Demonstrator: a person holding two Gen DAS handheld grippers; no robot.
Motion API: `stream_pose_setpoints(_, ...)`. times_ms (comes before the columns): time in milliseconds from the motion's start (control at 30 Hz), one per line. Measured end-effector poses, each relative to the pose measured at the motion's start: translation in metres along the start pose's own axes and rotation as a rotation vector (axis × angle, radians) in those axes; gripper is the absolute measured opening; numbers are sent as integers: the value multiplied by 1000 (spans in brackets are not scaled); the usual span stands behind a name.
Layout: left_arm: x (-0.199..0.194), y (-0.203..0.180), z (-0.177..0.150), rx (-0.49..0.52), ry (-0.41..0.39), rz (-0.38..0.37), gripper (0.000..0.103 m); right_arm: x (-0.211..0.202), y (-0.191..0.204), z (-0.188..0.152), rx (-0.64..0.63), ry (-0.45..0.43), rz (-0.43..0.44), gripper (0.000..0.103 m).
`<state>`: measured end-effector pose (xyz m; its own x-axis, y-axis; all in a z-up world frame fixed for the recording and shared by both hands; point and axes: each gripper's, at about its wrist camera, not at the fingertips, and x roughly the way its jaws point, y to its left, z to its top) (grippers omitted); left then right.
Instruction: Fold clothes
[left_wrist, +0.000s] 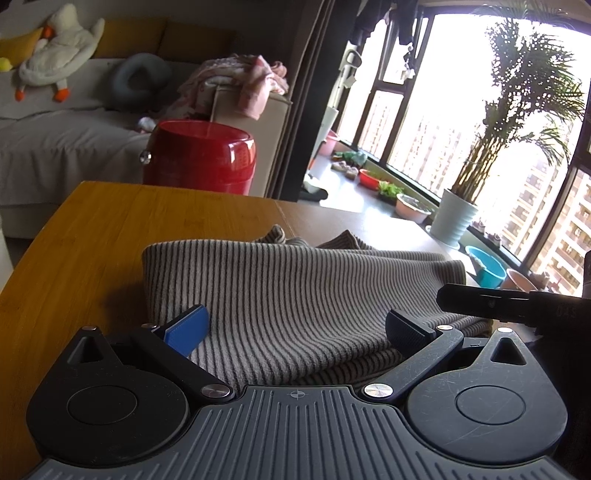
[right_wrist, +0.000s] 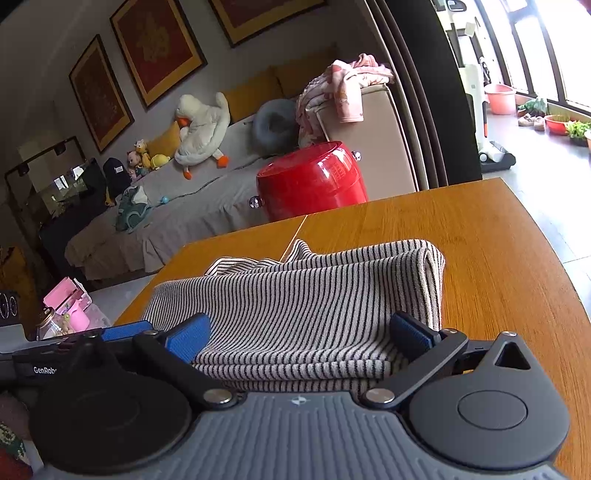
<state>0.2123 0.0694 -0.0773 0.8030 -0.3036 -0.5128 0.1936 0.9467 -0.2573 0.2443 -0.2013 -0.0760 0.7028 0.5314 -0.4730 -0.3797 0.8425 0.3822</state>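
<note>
1. Wood, orange-brown and shiny, makes up the counter (left_wrist: 92, 236). It carries the striped cloth, and a thin seam runs across its top.
2. Grey cloth covers the sofa (right_wrist: 207, 206) behind the counter. A white toy goose (right_wrist: 201, 129), a dark ring pillow (right_wrist: 275, 123) and a pink blanket (right_wrist: 343, 88) lie on it.
3. A red round tub (right_wrist: 314, 181) stands on the floor between the sofa and the counter.
4. The striped cloth (left_wrist: 295, 291) is grey with thin dark lines. It lies folded in layers on the counter, near its front edge. In the right wrist view its right end is a thick rounded fold. A loose wrinkled part sticks out at the far side.
5. The left tool (left_wrist: 297, 328) is open. Its two fingers are spread wide, one on each side, with the cloth lying between them. Nothing is pinched.
6. The right tool (right_wrist: 301, 334) is open too, fingers spread wide over the near edge of the same cloth.
7. Each tool shows in the other's view as a dark bar close beside it. They are side by side at the front of the cloth.
8. Only the left wrist view shows the big window (left_wrist: 443, 110), a tall palm plant (left_wrist: 524, 110) in a white pot, and a blue bowl (left_wrist: 485, 267).
9. Only the right wrist view shows three framed pictures (right_wrist: 155, 48) on the wall and a pink toy box (right_wrist: 68, 299) low on the left.
</note>
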Motion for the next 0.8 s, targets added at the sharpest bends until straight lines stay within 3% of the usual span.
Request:
stream_pose_setpoints(300,-2,4,0,-11,1,-18,103,5,13,0,-87,49,-49,103)
stream_pose_setpoints(800,0,-3,-1,14,8,-2,103,0,13,-3,-77,34,-47,103)
